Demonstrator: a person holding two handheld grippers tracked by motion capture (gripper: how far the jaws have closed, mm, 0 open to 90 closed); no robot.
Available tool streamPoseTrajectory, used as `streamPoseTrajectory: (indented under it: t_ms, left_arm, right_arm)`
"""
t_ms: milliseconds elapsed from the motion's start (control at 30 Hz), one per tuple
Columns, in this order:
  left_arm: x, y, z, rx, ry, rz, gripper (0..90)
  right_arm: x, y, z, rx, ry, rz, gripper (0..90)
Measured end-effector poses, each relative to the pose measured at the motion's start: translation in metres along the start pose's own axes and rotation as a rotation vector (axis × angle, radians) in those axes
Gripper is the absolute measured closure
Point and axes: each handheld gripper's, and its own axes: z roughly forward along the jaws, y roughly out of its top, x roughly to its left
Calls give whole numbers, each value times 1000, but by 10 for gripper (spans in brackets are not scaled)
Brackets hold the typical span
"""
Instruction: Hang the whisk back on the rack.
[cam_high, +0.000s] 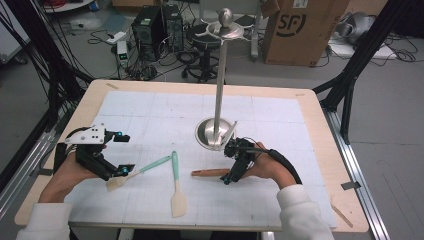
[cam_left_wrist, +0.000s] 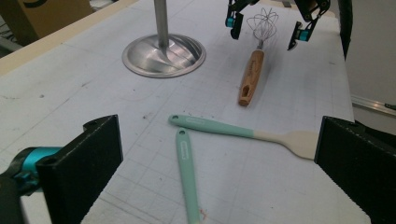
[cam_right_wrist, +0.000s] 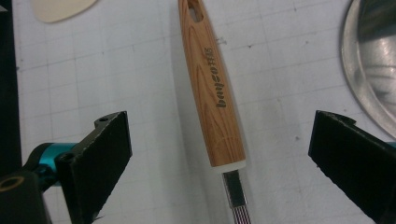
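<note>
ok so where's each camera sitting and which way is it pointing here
High view: fixed above the person's edge of the table, looking forward and down; forearms, both hands, left gripper and right gripper show.
Left gripper view: rides the left gripper, looking low across the table at two teal spatulas, its open black jaws at the bottom corners.
Right gripper view: rides the right gripper, looking down on the whisk handle between open jaws.
Shared: the whisk and the steel stand base appear in both gripper views.
</note>
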Motion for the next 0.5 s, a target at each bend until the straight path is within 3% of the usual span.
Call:
streamPoseTrajectory:
  t_ms: [200, 233, 367, 400, 500]
  left_arm:
    - [0, 0, 0, -6, 0, -1, 17]
    - [0, 0, 0, -6, 1, -1, 17]
    - [0, 0, -1, -6, 3, -2, 17]
    - [0, 0, -1, -6, 4, -3, 17]
    - [0, 0, -1, -6, 4, -3, 17]
  right_arm:
    - [0, 4, 10, 34, 21, -20, 57]
    - [3, 4, 9, 61, 25, 17, 61]
    - [4, 6, 15, 81, 30, 2, 146]
    - [2, 6, 18, 66, 31, -26, 146]
    - [2, 7, 20, 67, 49, -41, 166]
